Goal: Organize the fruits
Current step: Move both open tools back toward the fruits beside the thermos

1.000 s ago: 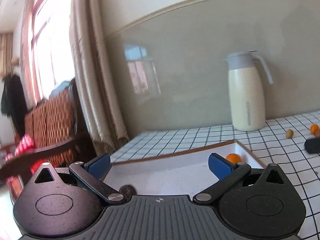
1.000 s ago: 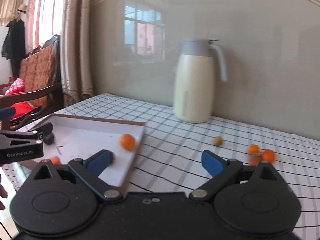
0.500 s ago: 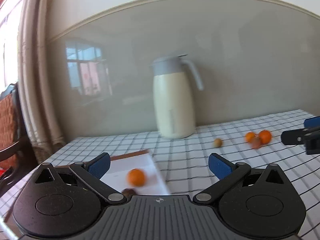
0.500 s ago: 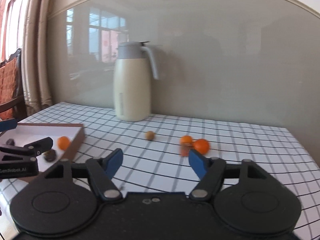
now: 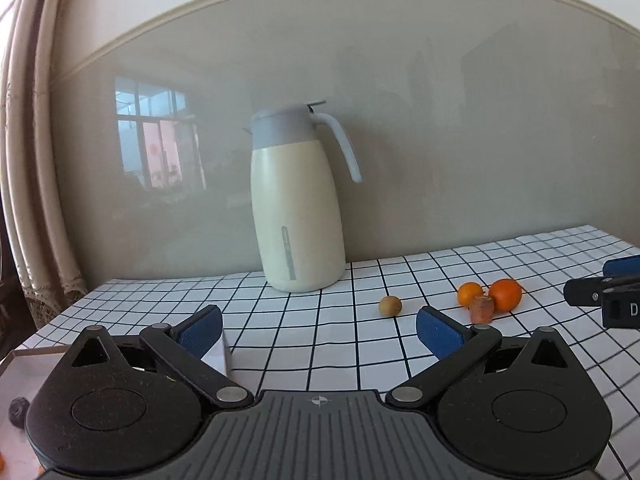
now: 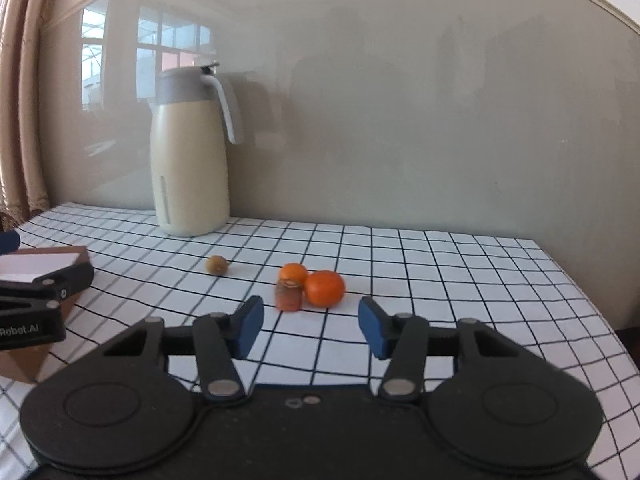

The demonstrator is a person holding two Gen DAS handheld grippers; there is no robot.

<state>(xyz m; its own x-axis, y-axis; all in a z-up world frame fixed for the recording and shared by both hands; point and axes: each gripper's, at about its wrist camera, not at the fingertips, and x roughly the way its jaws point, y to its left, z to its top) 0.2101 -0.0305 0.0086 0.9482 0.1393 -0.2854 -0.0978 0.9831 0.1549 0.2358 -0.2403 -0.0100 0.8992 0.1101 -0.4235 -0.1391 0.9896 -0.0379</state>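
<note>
On the checked tablecloth lie two oranges, a larger one (image 6: pixel 325 288) and a smaller one (image 6: pixel 293 271), with a reddish stubby piece (image 6: pixel 289 295) in front and a small brown fruit (image 6: pixel 217 265) to the left. They also show in the left wrist view: larger orange (image 5: pixel 505 294), smaller orange (image 5: pixel 470 293), reddish piece (image 5: pixel 482 308), brown fruit (image 5: pixel 390 305). My right gripper (image 6: pixel 311 330) is open and empty, just short of the oranges. My left gripper (image 5: pixel 319 329) is open and empty over the corner of the white tray (image 5: pixel 218 354), which holds a dark fruit (image 5: pixel 19 417).
A cream thermos jug (image 5: pixel 297 208) with a grey lid stands at the back by the wall, also in the right wrist view (image 6: pixel 188 160). The tray's brown outer wall (image 6: pixel 24 364) is at the left. Curtains hang at far left. The table's right edge (image 6: pixel 588 304) is near.
Both grippers have swung right, away from the tray toward the loose fruit. The oranges are now nearer and centred before the right gripper, whose jaws have narrowed somewhat. The left gripper stays open.
</note>
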